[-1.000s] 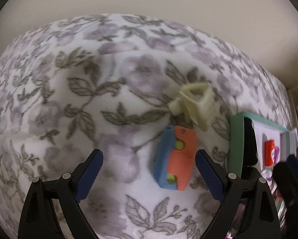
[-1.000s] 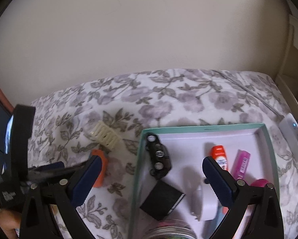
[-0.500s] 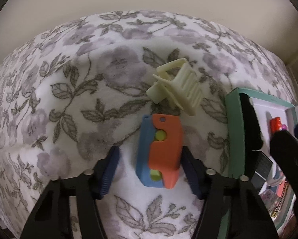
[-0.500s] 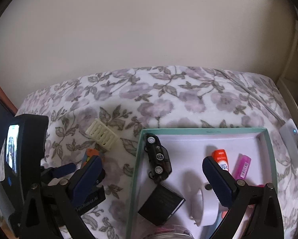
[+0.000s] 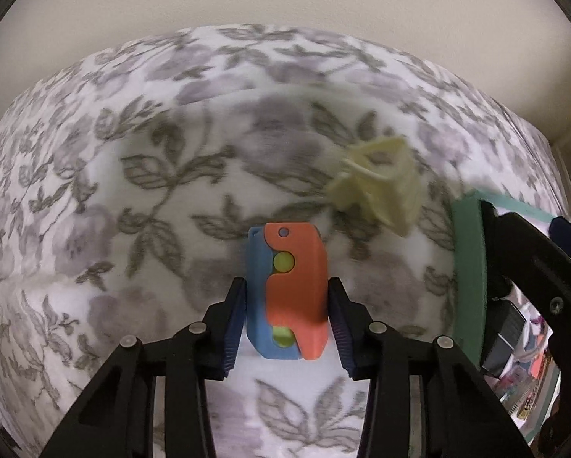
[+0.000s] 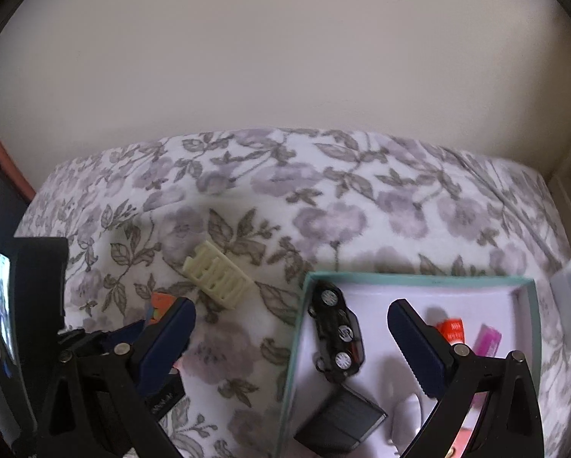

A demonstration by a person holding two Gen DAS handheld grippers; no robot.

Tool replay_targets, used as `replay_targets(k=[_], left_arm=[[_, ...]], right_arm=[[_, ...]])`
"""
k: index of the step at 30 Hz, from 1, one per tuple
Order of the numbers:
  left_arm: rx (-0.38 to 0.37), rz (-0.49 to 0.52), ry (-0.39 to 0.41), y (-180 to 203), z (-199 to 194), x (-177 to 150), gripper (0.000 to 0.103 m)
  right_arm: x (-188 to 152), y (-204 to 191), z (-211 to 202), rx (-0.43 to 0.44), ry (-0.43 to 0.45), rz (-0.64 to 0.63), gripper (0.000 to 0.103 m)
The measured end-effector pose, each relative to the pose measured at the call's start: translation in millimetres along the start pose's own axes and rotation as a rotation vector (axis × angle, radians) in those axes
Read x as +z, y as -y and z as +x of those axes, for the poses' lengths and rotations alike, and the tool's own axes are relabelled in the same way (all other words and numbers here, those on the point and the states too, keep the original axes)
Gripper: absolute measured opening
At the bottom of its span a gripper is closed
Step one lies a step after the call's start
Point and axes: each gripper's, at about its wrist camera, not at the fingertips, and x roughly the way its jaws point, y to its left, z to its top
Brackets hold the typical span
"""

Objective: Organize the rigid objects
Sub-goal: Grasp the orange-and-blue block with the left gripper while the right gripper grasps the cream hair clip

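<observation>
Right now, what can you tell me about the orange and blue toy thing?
The orange and blue block looks like hard plastic: an orange piece fitted against a blue one along a wavy seam, with two yellow-green dots and a small hole near its far end. It lies flat on the flowered cloth, clamped at its sides by the left gripper, whose jaws have just been closing.

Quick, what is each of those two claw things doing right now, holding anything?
Left gripper: jaws have just been closing, now clamped on the orange-and-blue toy.
Right gripper: open, holding nothing, above the teal tray.
</observation>
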Motion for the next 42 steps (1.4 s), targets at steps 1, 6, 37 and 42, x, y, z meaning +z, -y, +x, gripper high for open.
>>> replay_targets(k=[1, 6, 37, 42], left_arm=[[0.008, -0.018, 0.002, -7, 0, 1, 0.044], [0.006, -0.092, 0.007, -33, 0, 3, 0.044], [0.082, -0.191, 0.022, -85, 0, 2, 0.044], [0.085, -0.189, 0.028, -82, 1, 3, 0.044]], right_arm=[[2, -3, 1, -0.001, 0.000, -0.011, 0.102], [9, -23, 10, 0.023, -0.013, -0.037, 0.102], [15, -64, 71, -0.060, -0.095, -0.105, 0.045], [14, -62, 68, -0.052, -0.081, -0.104, 0.044]])
